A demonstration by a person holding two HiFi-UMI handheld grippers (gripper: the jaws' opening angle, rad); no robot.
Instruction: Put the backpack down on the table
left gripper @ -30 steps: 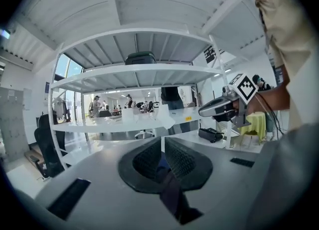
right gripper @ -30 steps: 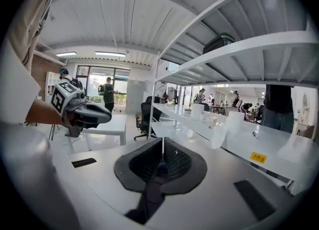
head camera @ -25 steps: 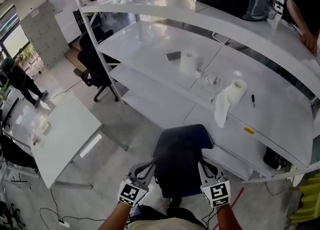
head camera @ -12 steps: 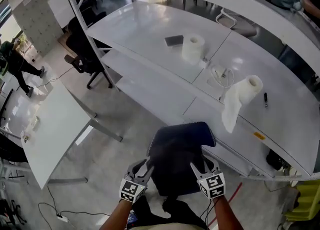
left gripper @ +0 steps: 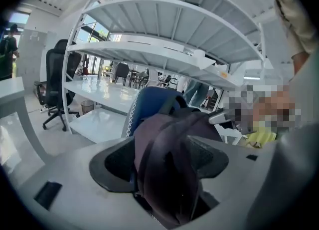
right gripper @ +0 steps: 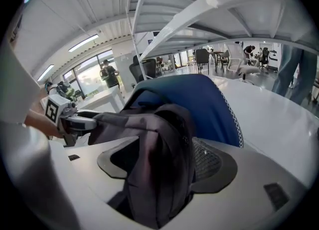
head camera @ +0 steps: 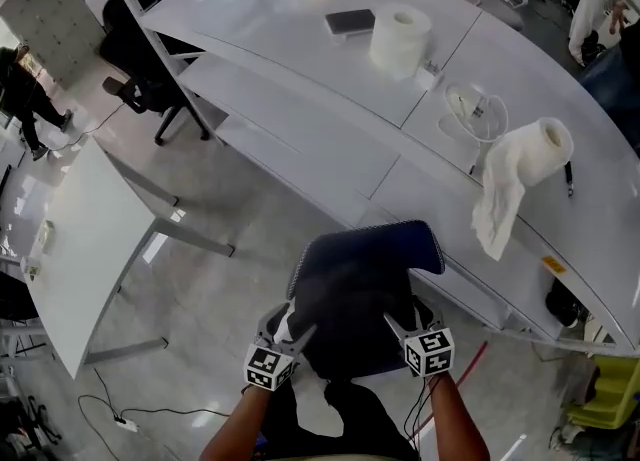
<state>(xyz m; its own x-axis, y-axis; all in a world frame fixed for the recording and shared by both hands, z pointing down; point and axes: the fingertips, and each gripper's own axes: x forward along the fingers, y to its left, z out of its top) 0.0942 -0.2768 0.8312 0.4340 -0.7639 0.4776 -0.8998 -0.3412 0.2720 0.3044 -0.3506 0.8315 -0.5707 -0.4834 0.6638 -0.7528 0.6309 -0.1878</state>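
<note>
From overhead, the backpack (head camera: 360, 284) hangs between the two hands, out over the floor (head camera: 215, 289) and just short of the white tabletop (head camera: 270, 19). The left claw (head camera: 287, 327) is at its left edge and the right claw (head camera: 402, 324) at its right. The top corner of the bag overlaps the front edge of the lower shelf, but I cannot tell whether it touches there. A paper roll (head camera: 400, 41) stands further back on the tabletop.

In the left gripper view, the left claw (left gripper: 159, 161) is opening, its jaws spread wide. A bunched dark strap (left gripper: 164, 184) lies between them, draped rather than pinched. The blue body of the bag rises just beyond.

The right gripper view shows the same on the other side. The right claw (right gripper: 167, 161) is opening too, with jaws wide apart and a fold of the dark strap slumped in the gap. The blue panel stands behind it, with the tabletop stretching off to the right.

To my eye the job is not done. The bag is low and close to the tabletop, but I cannot see it resting there. It has yet to be set down on the surface and the straps slipped clear of both claws.
</note>
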